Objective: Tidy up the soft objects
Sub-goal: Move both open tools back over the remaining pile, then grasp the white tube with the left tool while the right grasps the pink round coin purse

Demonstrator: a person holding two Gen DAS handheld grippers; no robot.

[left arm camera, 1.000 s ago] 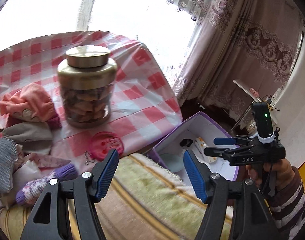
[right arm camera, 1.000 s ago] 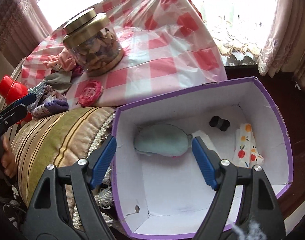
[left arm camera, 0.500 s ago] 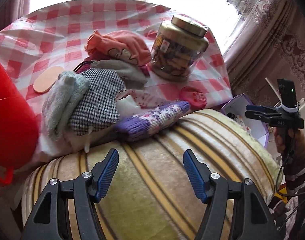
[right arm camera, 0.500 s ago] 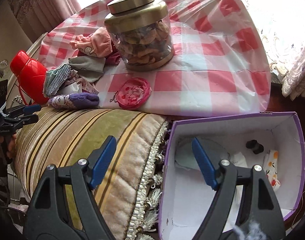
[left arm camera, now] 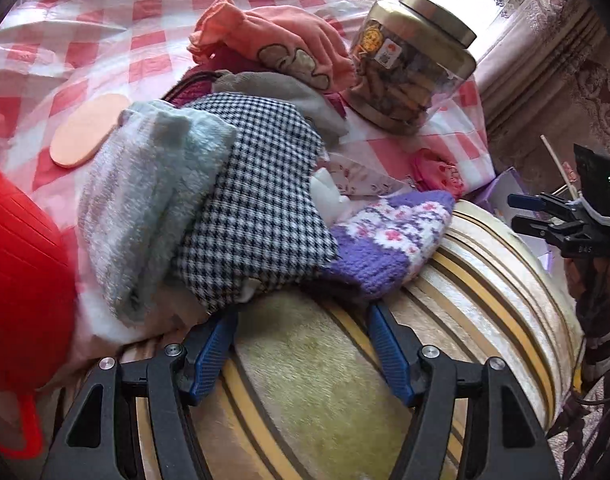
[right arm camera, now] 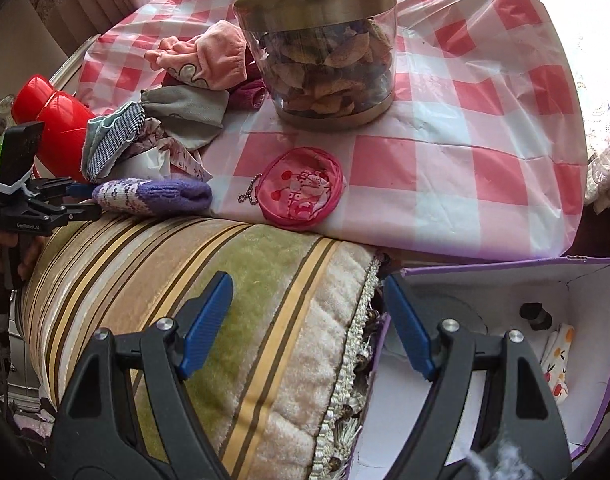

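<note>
Blue ribbed pads on the left gripper [left arm camera: 301, 344], spread fairly wide and empty, hanging just short of the heap of soft things with only the striped cushion [left arm camera: 385, 380] under the gap. Straight ahead of the fingers [left arm camera: 213, 354], nearly touching the tips: the houndstooth cloth [left arm camera: 261, 216], draped over its neighbours, and the purple knitted sock [left arm camera: 389, 244] lying across the cushion's edge. Looks light, limp and springy, so likely to fold and sag once lifted; thick knit should compress between the pads and not slip. Best bet for a hold: across the sock's middle or at its purple cuff end, clear of the checked cloth lapping over it, otherwise both may come up together. Further out to the left of the fingers, a fluffy pale grey-blue sock [left arm camera: 145, 208]; beyond, grey and pink garments [left arm camera: 281, 44] piled on the checked bench [left arm camera: 65, 40], beside a gold-lidded jar [left arm camera: 413, 76]. Hard red flask [left arm camera: 21, 280] close on the far left, worth avoiding.

Right gripper [right arm camera: 305, 328] likewise wide apart and holding nothing, poised over the cushion's fringed end, with the purple-edged box [right arm camera: 597, 360] just under its right finger. Box already has a few small items in it; probably the place for the soft pieces. Pink round pouch [right arm camera: 305, 188] ahead on the bench.
</note>
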